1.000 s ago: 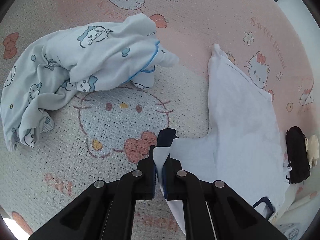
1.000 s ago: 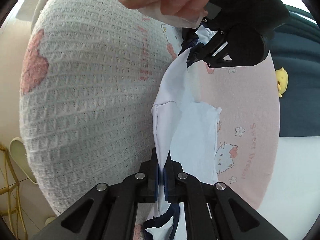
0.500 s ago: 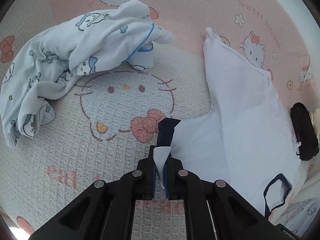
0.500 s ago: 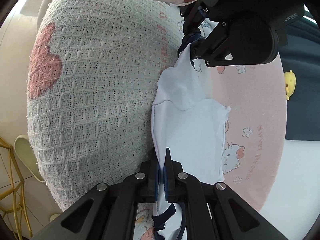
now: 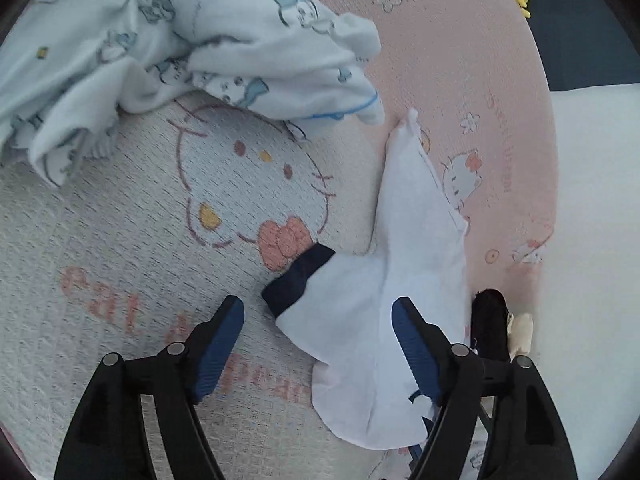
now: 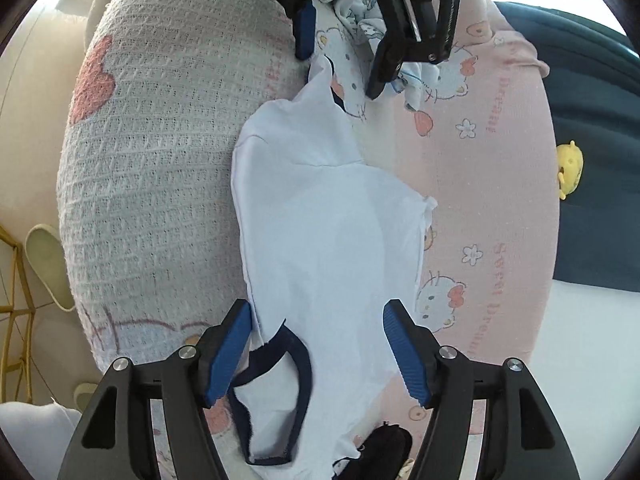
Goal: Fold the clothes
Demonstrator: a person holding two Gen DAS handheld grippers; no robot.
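A white T-shirt [image 5: 416, 240] with navy trim lies on the pink and white cat-print blanket [image 5: 160, 240]. Its navy-cuffed sleeve [image 5: 298, 280] lies just ahead of my left gripper [image 5: 316, 308], whose jaws are opening; the pads touch no cloth. In the right wrist view the shirt [image 6: 328, 220] stretches away from my right gripper [image 6: 316, 312], whose jaws are also opening. The navy neckline [image 6: 296, 364] lies between its fingers, and the pads are not pressing on it. The left gripper [image 6: 338, 74] shows at the shirt's far end, held by a hand.
A crumpled pale blue printed garment [image 5: 200, 40] lies beyond the shirt. A black item [image 5: 490, 320] sits at the shirt's right edge. A yellow toy [image 6: 570, 168] rests on dark bedding. The blanket's edge drops to a floor with slippers [image 6: 44, 264] and a gold rack [image 6: 16, 300].
Both grippers went from shut on the white shirt to wide apart and let it go. The shirt now lies flat on the blanket. The left gripper swung left and rolled.
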